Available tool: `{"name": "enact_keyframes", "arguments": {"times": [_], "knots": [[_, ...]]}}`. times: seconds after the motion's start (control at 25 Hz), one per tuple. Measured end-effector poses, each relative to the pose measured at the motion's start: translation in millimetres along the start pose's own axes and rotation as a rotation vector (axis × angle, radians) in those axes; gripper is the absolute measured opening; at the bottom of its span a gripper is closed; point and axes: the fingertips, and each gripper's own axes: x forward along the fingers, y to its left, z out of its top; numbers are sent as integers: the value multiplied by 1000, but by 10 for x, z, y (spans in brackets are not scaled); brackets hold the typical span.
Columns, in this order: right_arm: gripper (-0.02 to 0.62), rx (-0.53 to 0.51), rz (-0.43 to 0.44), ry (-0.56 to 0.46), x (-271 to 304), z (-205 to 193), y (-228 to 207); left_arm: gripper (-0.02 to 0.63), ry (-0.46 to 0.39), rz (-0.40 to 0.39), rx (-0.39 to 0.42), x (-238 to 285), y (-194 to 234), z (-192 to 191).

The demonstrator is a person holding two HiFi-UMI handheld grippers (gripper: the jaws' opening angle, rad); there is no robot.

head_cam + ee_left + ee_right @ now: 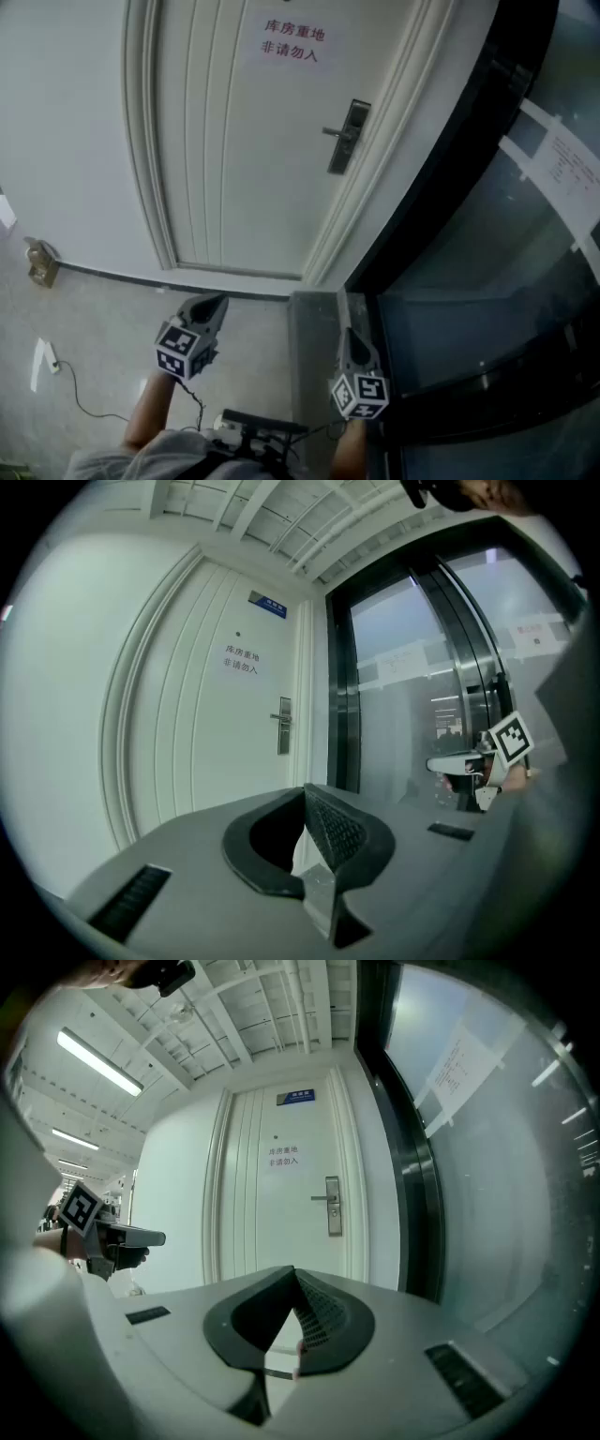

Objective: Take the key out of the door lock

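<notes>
The left gripper (219,301) and right gripper (350,334) are held level, well short of the door (253,178), touching nothing. The left fingers (343,832) meet at the tips, empty. The right fingers (324,1315) are pressed together, empty too. The lock (348,137) is at the door's right edge. The key is too small to make out.

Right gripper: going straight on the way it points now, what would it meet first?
Probably the white door, a little left of its lock plate. Nothing shows in between, though depth is hard to judge.
</notes>
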Motion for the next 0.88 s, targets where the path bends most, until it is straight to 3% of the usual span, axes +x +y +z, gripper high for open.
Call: {"name": "enact_keyframes", "arguments": {"times": [0.88], "knots": [[11, 10, 9, 23, -230, -118, -162, 6, 8, 27, -5, -54, -288, -79]]}}
